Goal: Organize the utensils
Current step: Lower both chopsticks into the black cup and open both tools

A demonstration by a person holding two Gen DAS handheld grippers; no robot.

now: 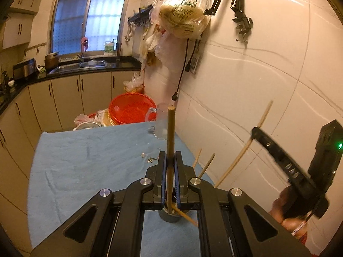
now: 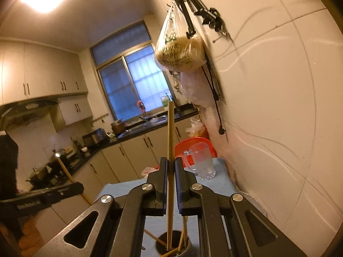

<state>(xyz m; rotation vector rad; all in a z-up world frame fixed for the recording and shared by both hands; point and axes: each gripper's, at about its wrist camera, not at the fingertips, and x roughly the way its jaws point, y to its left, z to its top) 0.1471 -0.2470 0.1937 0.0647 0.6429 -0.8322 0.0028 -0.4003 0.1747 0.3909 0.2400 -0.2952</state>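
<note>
My left gripper (image 1: 170, 160) is shut on a wooden chopstick (image 1: 170, 132) held upright, its lower end in a grey metal holder (image 1: 170, 216) on the blue cloth (image 1: 85, 160). My right gripper (image 2: 170, 167) is shut on a pale chopstick (image 2: 170, 139), also upright, its lower end inside the same holder (image 2: 173, 244) among several other chopsticks. The right gripper (image 1: 255, 131) shows in the left wrist view at the right, with its chopstick (image 1: 242, 150). The left gripper (image 2: 79, 187) shows at the left in the right wrist view.
A clear glass mug (image 1: 161, 124) stands at the cloth's far right corner, also in the right wrist view (image 2: 202, 162). A red basin (image 1: 131, 111) sits behind the table. The tiled wall (image 1: 257, 85) runs close on the right. Small scraps (image 1: 150, 159) lie on the cloth.
</note>
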